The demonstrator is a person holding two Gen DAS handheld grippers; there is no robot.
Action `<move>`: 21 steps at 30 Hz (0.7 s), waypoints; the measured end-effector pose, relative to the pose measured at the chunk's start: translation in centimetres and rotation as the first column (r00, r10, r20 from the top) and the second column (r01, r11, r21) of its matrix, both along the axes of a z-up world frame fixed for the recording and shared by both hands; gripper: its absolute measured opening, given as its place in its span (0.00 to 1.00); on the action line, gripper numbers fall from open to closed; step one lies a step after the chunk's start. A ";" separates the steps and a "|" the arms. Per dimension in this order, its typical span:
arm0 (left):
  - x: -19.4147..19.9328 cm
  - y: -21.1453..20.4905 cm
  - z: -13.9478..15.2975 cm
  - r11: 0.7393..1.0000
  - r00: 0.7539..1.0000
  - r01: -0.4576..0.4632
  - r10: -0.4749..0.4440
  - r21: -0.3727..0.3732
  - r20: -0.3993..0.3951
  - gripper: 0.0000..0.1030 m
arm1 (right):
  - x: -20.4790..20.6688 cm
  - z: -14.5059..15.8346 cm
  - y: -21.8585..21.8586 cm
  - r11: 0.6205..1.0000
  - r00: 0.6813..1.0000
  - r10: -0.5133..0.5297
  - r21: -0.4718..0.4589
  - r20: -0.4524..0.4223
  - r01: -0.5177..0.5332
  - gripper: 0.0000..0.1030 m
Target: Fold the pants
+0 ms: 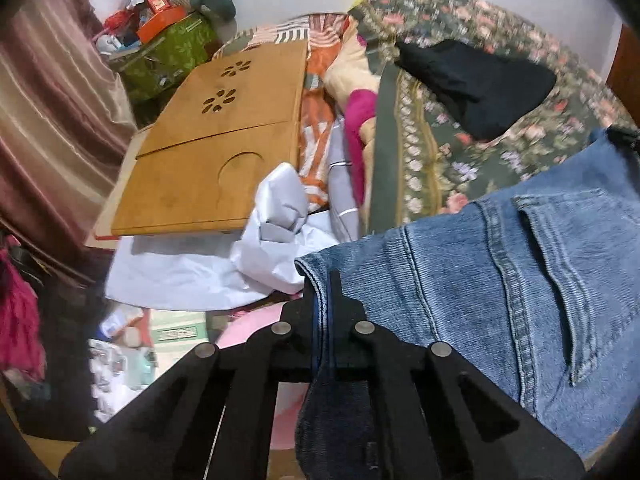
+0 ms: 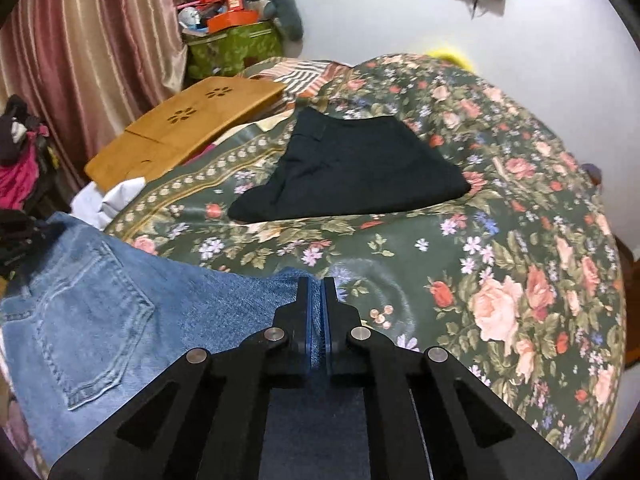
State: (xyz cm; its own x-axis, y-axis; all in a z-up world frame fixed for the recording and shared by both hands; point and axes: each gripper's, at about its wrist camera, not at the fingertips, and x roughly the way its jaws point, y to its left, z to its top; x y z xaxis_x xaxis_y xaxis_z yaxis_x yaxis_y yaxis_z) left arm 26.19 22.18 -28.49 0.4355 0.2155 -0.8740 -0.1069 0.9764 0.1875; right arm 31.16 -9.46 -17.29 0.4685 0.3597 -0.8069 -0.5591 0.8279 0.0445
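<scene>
Blue jeans [image 1: 500,280] hang between my two grippers above the floral bedspread [image 2: 460,240], back pocket side showing. My left gripper [image 1: 323,280] is shut on the waistband corner of the jeans, with denim pinched between its fingers. My right gripper [image 2: 317,284] is shut on the other edge of the jeans [image 2: 100,312], which spread away to its left. The legs of the jeans are out of view below.
Folded black pants [image 2: 352,168] lie on the bedspread ahead. A wooden lap tray [image 1: 212,152] rests at the bed's left side next to white cloth [image 1: 224,256]. A green box [image 2: 232,48] of clutter and a curtain [image 2: 92,52] stand at the back left.
</scene>
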 end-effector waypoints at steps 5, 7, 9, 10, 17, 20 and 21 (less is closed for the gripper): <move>0.7 0.7 -0.7 0.998 0.998 -0.026 0.023 -0.052 -0.052 0.06 | 0.9 -0.2 0.3 1.000 0.998 -0.016 -0.027 -0.057 0.015 0.04; -0.2 1.3 0.2 0.992 0.998 -0.060 0.056 -0.115 -0.044 0.15 | 0.4 0.8 -0.2 1.000 0.996 -0.011 -0.026 -0.086 0.009 0.04; -1.9 2.0 1.5 0.982 0.996 -0.089 0.088 -0.164 -0.018 0.38 | -0.5 2.0 -1.0 1.000 0.992 0.009 0.000 -0.122 -0.009 0.05; -2.5 2.1 1.9 0.980 0.995 -0.098 0.099 -0.171 -0.005 0.56 | -1.2 2.4 -1.3 1.000 0.991 0.017 0.008 -0.133 -0.016 0.09; -6.8 2.5 1.1 0.918 0.991 -0.130 0.117 -0.374 -0.058 0.64 | -6.9 5.2 -4.0 0.999 0.994 0.020 0.051 -0.103 -0.015 0.40; -7.6 2.2 -0.6 0.829 0.987 -0.151 0.101 -0.539 -0.122 0.64 | -8.7 5.2 -4.8 0.998 0.993 0.012 0.062 -0.116 -0.005 0.40; -7.7 2.0 -0.8 0.819 0.987 -0.155 0.100 -0.552 -0.130 0.57 | -9.2 5.0 -5.1 0.998 0.992 0.003 0.064 -0.126 0.005 0.40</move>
State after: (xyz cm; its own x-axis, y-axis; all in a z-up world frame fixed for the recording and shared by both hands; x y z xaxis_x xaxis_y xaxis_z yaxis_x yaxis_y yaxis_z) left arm 18.46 24.16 -29.31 0.3515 -0.2738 -0.8953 -0.2476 0.8950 -0.3710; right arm 21.92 -14.61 -12.33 0.3652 0.4121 -0.8348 -0.5446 0.8218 0.1674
